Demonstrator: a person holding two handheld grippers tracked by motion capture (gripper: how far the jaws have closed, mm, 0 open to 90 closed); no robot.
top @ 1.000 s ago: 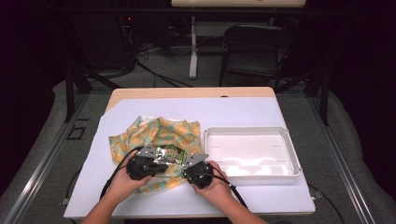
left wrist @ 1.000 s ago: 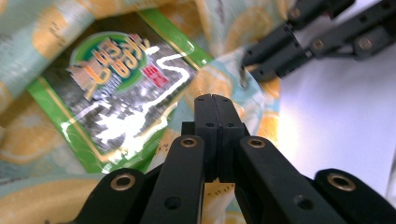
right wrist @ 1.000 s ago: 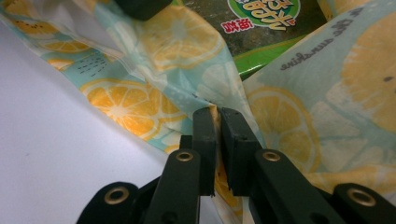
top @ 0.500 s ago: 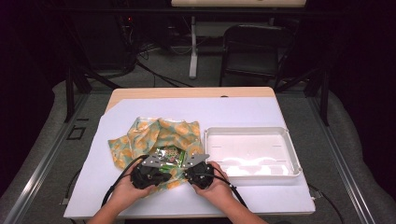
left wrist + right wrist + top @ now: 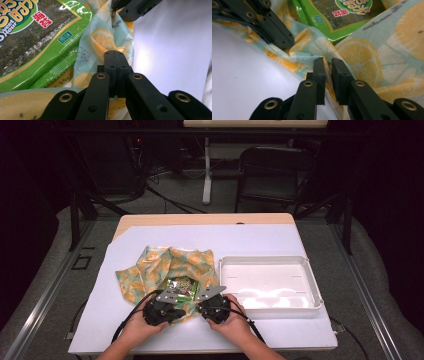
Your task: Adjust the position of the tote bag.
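Two grippers work the near edge of a lemon-print cloth [image 5: 165,270] on the counter [image 5: 260,237]. A green seaweed packet [image 5: 32,42], lettered "Sweet Hour" beside Chinese characters cut off at the frame's edge, lies on it. The left gripper [image 5: 115,56] has its fingers pressed together; whether cloth is caught I cannot tell. The right gripper [image 5: 327,62] has just been opening, a fold between its fingers. The white tray [image 5: 312,290] is empty.

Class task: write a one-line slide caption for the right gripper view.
Right hand-held gripper loosening on lemon-print cloth beside green snack packet.
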